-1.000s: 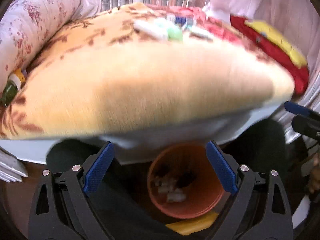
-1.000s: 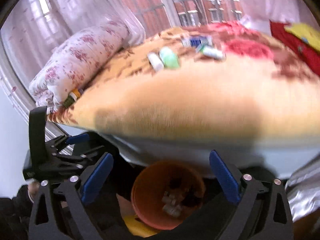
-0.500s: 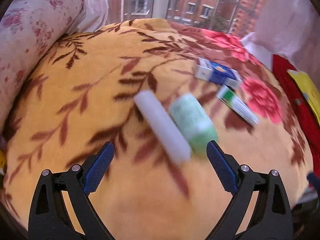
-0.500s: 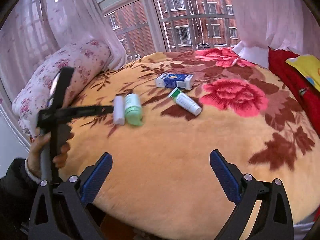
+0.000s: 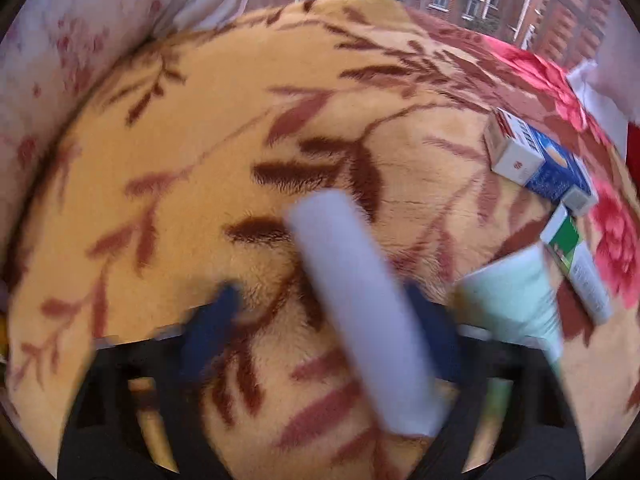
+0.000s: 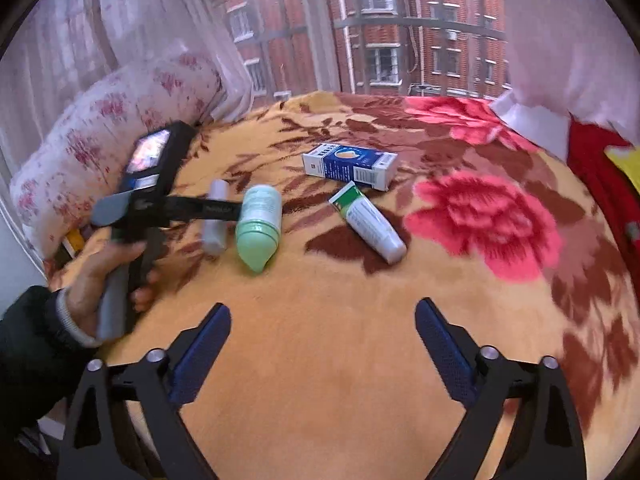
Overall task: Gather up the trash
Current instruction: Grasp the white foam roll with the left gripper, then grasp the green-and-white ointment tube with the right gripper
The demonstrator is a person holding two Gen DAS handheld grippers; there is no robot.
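Note:
Several trash items lie on the orange floral blanket (image 6: 320, 340): a white tube (image 5: 360, 312) (image 6: 215, 216), a pale green bottle (image 6: 258, 226) (image 5: 516, 300), a blue and white box (image 6: 350, 166) (image 5: 536, 164) and a green and white tube (image 6: 366, 222) (image 5: 580, 268). My left gripper (image 5: 324, 320) is open, its blurred jaws on either side of the white tube; in the right wrist view the left gripper (image 6: 216, 212) reaches over that tube. My right gripper (image 6: 322, 344) is open and empty, above the blanket in front of the items.
A rolled floral quilt (image 6: 104, 136) lies along the left side of the bed. A red and yellow cloth (image 6: 600, 168) is at the right edge. A window with curtains (image 6: 360, 28) is behind the bed.
Both grippers rose from the orange bin below the bed edge to above the blanket. My left gripper has moved forward until its jaws straddle the white tube.

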